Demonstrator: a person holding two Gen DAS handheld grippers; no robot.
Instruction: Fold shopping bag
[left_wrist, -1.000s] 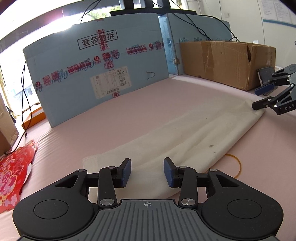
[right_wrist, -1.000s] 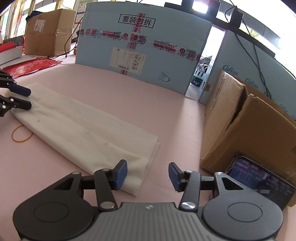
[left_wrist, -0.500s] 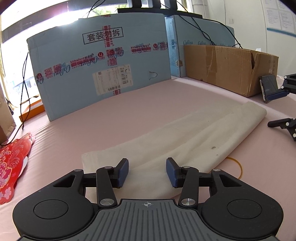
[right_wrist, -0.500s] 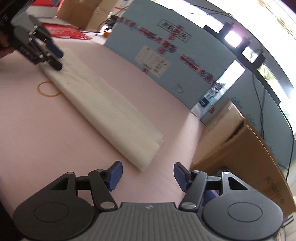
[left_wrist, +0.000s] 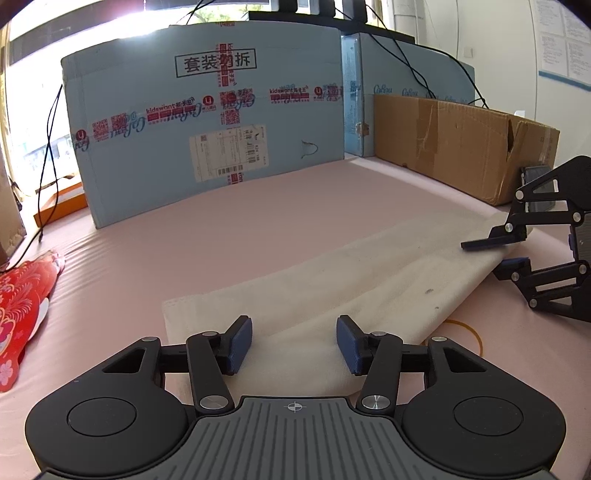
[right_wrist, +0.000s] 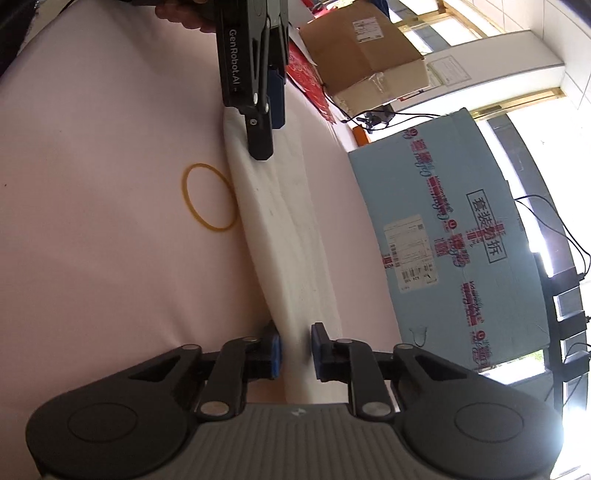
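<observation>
The right tool (right_wrist: 295, 349) has rolled sideways and is now closing on the end of the shopping bag (right_wrist: 284, 236); the left tool (left_wrist: 293, 341) is spreading over the other end, so a lengthwise fold seems ready.

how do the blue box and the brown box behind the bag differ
The blue box is pale blue, printed with red tape and a shipping label; the brown box is plain cardboard with torn tape. The blue box stands taller; the brown box is lower and its top corner is split. Both stand on the pink table behind the folded bag.
</observation>
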